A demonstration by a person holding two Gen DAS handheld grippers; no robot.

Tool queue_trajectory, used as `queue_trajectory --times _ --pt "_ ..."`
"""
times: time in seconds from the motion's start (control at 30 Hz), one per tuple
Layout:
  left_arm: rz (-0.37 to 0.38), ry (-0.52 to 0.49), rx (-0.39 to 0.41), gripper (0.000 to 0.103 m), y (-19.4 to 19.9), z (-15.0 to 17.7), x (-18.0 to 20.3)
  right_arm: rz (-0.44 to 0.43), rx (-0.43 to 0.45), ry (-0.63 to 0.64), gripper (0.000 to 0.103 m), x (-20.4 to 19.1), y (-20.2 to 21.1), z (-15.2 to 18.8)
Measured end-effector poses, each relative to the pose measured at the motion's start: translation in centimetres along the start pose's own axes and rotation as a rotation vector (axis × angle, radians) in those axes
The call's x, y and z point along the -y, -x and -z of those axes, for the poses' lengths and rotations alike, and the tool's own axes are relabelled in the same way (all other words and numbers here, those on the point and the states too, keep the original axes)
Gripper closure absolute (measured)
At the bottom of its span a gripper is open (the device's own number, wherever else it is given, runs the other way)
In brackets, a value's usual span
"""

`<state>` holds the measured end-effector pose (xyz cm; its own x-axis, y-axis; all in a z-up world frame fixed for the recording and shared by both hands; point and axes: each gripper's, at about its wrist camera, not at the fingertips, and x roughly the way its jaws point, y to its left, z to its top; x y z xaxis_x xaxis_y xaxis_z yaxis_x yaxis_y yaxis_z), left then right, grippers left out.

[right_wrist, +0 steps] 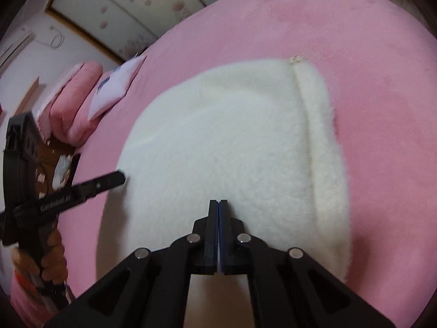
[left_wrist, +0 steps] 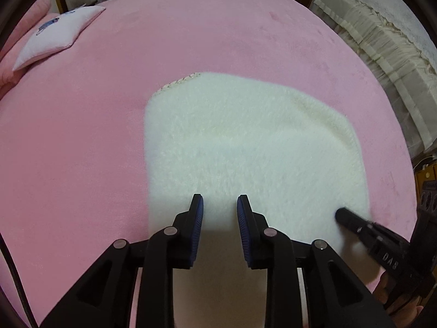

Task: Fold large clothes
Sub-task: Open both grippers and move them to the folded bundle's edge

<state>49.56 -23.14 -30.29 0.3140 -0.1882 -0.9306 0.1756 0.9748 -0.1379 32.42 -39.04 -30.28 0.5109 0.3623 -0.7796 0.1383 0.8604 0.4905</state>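
A white fluffy garment (left_wrist: 245,142) lies folded into a compact rectangle on the pink bed (left_wrist: 95,109). It also shows in the right wrist view (right_wrist: 224,136), with a folded layer edge along its right side (right_wrist: 322,136). My left gripper (left_wrist: 220,205) is open and empty, hovering over the garment's near edge. It also shows in the right wrist view (right_wrist: 120,176), at the garment's left edge. My right gripper (right_wrist: 218,205) is shut with nothing between its pads, above the garment's near part. It appears in the left wrist view (left_wrist: 341,214) over the garment's right near corner.
A white cushion (left_wrist: 54,35) with a blue print lies at the bed's far left, next to pink pillows (right_wrist: 73,101). A cream ruffled cover (left_wrist: 382,41) stands to the right of the bed. A dark cabinet (left_wrist: 426,191) is at the right edge.
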Motion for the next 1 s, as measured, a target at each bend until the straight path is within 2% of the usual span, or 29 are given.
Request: queue_trajectory --times 0.03,0.1,0.17,0.2,0.27,0.3,0.37,0.4,0.53,0.77,0.83,0.87,0.9,0.93,0.97,1.0 --pt "-0.007 0.002 0.000 0.079 0.3 0.2 -0.2 0.046 0.029 -0.017 0.103 0.6 0.3 0.1" --pt "-0.042 0.009 -0.005 0.079 0.8 0.9 -0.7 0.058 0.057 -0.060 0.103 1.9 0.9 0.1" --pt "-0.034 0.029 -0.019 0.079 1.4 1.9 -1.4 0.079 0.063 -0.084 0.103 2.3 1.5 0.2" --pt "-0.013 0.056 -0.024 0.079 1.7 2.4 -1.9 0.141 0.071 -0.073 0.103 2.2 1.8 0.2" --pt "0.008 0.087 -0.038 0.079 2.1 3.6 -2.5 0.386 0.086 -0.051 0.103 2.6 3.0 0.4" --pt "0.006 0.091 -0.039 0.079 2.4 4.2 -2.5 0.436 0.071 -0.086 0.101 3.6 3.5 0.6" --pt "0.007 0.101 -0.039 0.079 2.6 5.1 -2.0 0.304 0.051 -0.238 0.101 6.2 4.9 1.4" --pt "0.004 0.106 -0.039 0.079 3.1 5.8 -2.2 0.273 0.050 -0.282 0.101 7.0 5.6 2.0" --pt "-0.032 0.109 -0.042 0.079 4.7 7.8 -1.3 0.330 0.020 -0.264 0.101 6.4 7.6 3.9" --pt "-0.090 0.127 -0.093 0.078 7.2 11.8 0.4 0.260 -0.112 -0.274 0.101 4.1 8.6 7.9" --pt "-0.110 0.126 -0.110 0.074 7.6 13.0 1.1 0.266 -0.146 -0.241 0.099 2.6 8.3 9.0" --pt "-0.115 0.126 -0.115 0.069 7.8 13.5 1.4 0.253 -0.165 -0.219 0.098 2.0 8.1 9.4" --pt "-0.122 0.128 -0.121 0.060 7.8 14.0 1.7 0.241 -0.185 -0.197 0.090 1.3 7.8 9.7" --pt "-0.127 0.129 -0.125 0.056 7.8 14.2 1.8 0.236 -0.202 -0.174 0.076 0.4 7.6 10.1" --pt "-0.131 0.126 -0.134 0.053 7.8 14.7 2.2 0.231 -0.213 -0.150 0.068 -0.5 7.3 10.5" --pt "-0.128 0.119 -0.145 0.053 7.6 15.0 2.5 0.229 -0.219 -0.126 0.056 -1.1 7.1 10.9"
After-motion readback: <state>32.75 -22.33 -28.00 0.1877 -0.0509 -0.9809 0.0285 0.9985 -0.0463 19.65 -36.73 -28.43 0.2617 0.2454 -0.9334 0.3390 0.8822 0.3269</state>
